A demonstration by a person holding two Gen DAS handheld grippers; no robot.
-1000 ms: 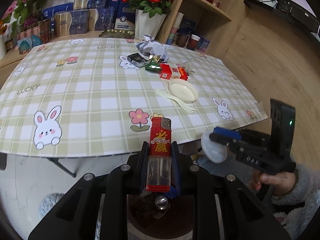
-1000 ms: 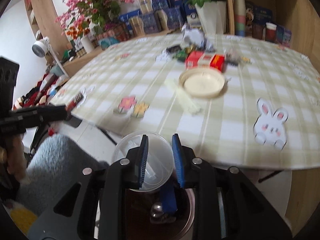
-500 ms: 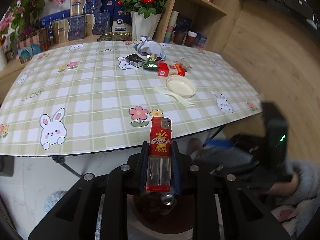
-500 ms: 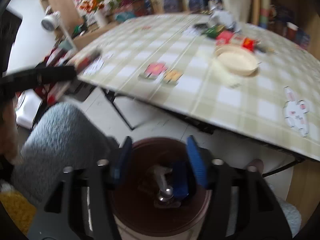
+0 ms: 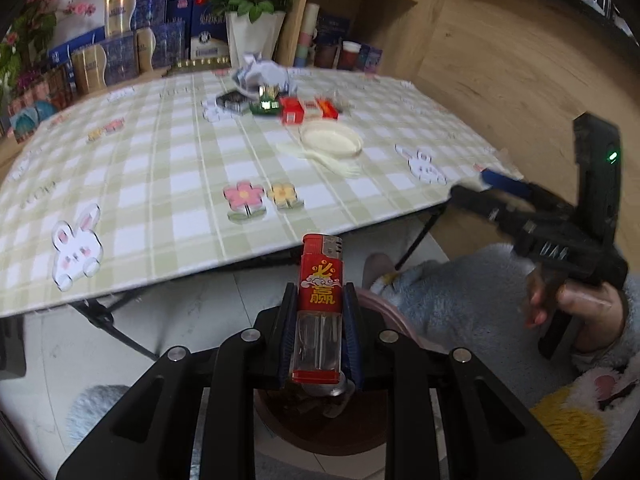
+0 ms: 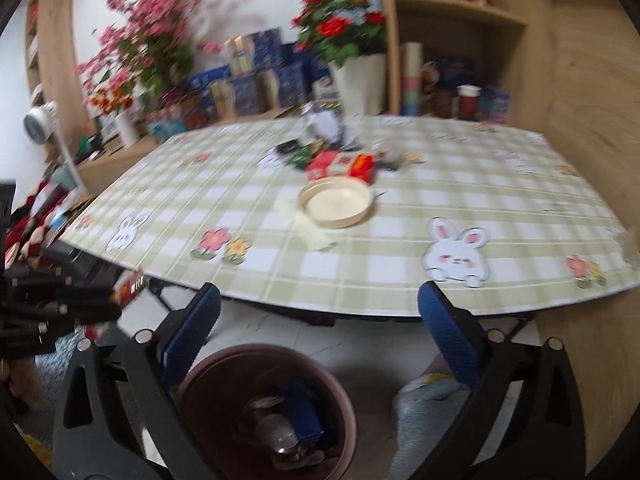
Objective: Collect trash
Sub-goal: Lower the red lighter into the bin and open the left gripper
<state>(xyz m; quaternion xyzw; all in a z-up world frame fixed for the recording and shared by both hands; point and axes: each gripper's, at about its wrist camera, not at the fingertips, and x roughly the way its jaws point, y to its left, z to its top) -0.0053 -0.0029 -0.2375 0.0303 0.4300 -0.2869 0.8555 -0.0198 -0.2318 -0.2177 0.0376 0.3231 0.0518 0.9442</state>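
Observation:
My left gripper [image 5: 320, 294] is shut on a red lighter [image 5: 321, 276], which stands upright between the pads above the brown bin [image 5: 276, 424]. My right gripper [image 6: 319, 300] hangs over the same bin [image 6: 348, 392]; its jaws are opening wide with nothing between them. Inside the bin lie a blue box and a clear round lid [image 6: 276, 436]. On the checked table lie a cream dish [image 6: 335, 203], a pale plastic fork [image 5: 332, 162], red packs [image 5: 308, 109] and crumpled paper [image 5: 260, 74]. In the left wrist view the right gripper [image 5: 480, 190] reaches toward the table's edge.
The table's near edge [image 6: 320, 308] overhangs the bin. A person's fleecy sleeve [image 5: 452, 300] and hand sit at the right. Flower pots, boxes and a wooden shelf stand behind the table. Folding table legs [image 5: 108, 316] cross the pale floor.
My right gripper has opened and let go of the clear lid, then tipped up from the bin toward the table. The left gripper, still holding the lighter, has sunk a little.

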